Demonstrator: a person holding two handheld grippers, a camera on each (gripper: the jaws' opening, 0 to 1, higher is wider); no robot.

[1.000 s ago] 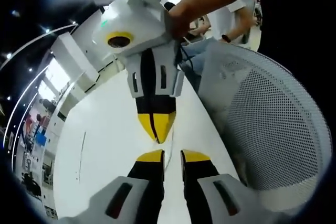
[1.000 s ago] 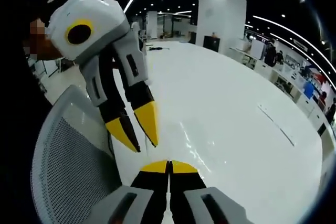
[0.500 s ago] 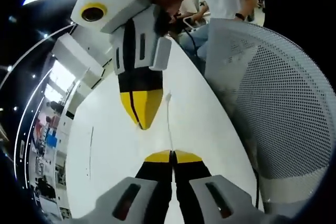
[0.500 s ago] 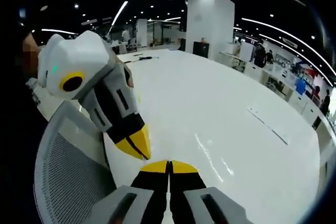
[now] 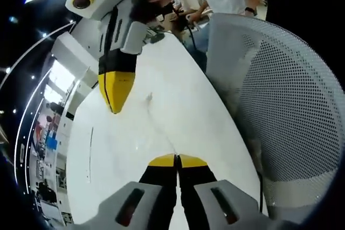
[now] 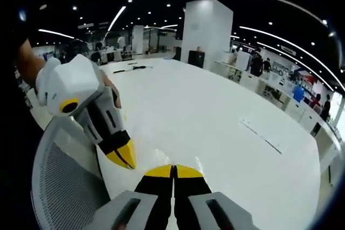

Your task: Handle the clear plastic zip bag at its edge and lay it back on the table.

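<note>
Both the left gripper (image 5: 176, 160) and right gripper (image 6: 173, 171) are closed tight, pinching the clear bag's (image 5: 161, 117) edge above the table (image 6: 215, 117).

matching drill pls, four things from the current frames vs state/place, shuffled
1. mesh chair back
2. table
3. clear zip bag
4. right hand-held gripper

a. glossy white top
b. white, perforated, beside the table's edge
c. jaws shut, held above the table
d. faintly visible, edge pinched in the shut left hand-held gripper

Pairs: 1-b, 2-a, 3-d, 4-c
</note>
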